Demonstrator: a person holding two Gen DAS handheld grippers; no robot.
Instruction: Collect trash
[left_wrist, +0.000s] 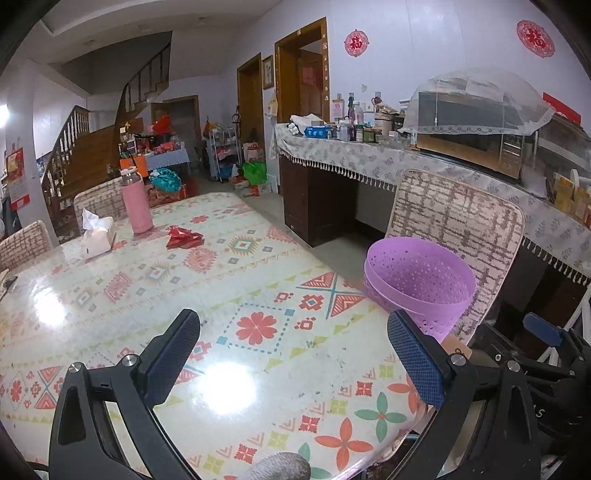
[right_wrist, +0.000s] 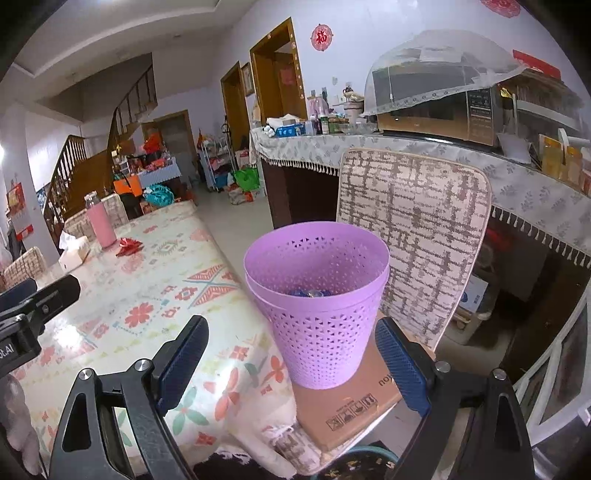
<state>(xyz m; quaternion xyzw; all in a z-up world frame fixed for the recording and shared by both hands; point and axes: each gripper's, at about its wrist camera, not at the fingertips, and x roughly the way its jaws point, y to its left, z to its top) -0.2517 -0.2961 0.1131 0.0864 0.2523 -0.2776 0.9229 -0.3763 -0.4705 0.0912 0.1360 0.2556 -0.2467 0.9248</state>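
We hold both the left gripper (left_wrist: 293, 363) and right gripper (right_wrist: 291, 363) spread wide and empty, the red wrapper (left_wrist: 183, 238) far across the worktop (left_wrist: 236, 369) beside the pink bottle (left_wrist: 136, 201), the purple bin (right_wrist: 317, 302) standing on a cardboard box (right_wrist: 351, 410).

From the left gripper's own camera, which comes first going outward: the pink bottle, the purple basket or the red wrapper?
1. Purple basket, just right of the left gripper.
2. Red wrapper, mid-table, left.
3. Pink bottle, just behind it, far end.

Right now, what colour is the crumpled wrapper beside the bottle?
Red wrapper, shiny, clearest in the left wrist view.
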